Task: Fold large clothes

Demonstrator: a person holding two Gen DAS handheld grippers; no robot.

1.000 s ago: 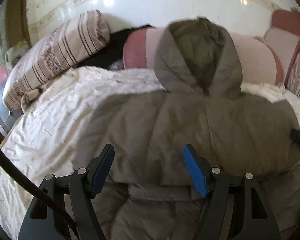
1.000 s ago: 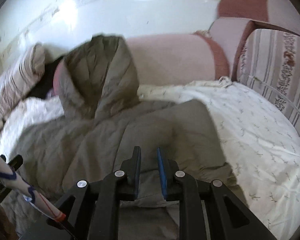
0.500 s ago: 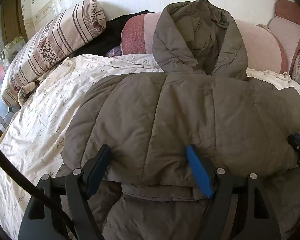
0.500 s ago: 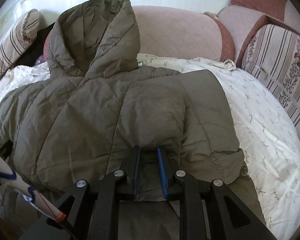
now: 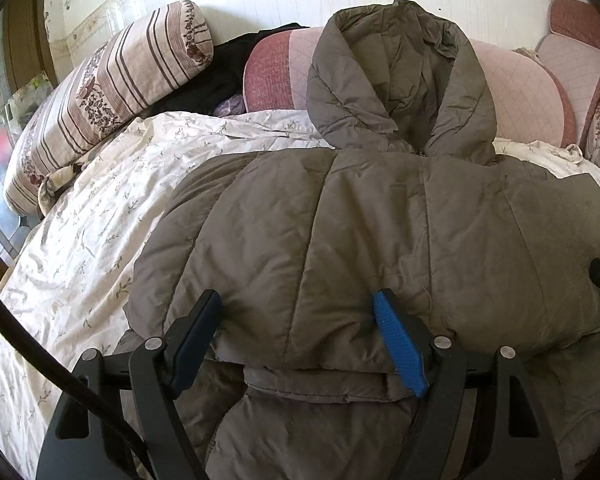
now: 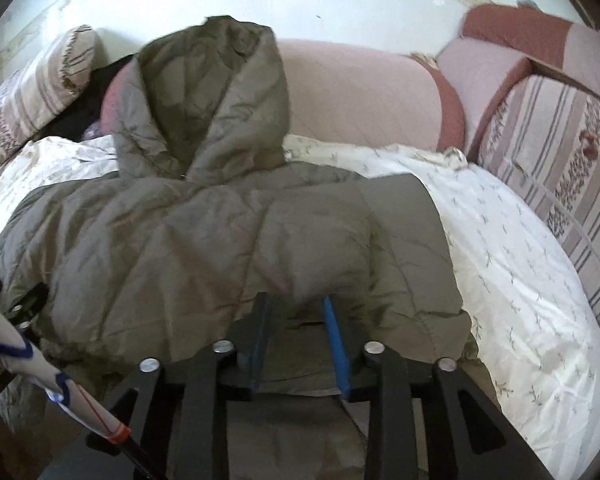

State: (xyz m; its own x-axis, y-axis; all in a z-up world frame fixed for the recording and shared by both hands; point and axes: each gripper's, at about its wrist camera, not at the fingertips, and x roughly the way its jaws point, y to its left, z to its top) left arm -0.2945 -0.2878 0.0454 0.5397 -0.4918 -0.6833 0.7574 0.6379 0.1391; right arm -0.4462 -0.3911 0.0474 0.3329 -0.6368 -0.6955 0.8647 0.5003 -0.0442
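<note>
olive jacket (image 5: 380,240) folded on bed | left gripper (image 5: 296,316) spread at hem | right gripper (image 6: 296,320) parted

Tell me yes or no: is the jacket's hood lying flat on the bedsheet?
No. The hood stands propped up against the pink cushion, above the white bedsheet.

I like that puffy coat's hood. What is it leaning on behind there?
The hood stands propped against a pink bolster cushion, which shows on both sides of it. The middle of the cushion is hidden by the hood, so anything else there cannot be seen.
</note>
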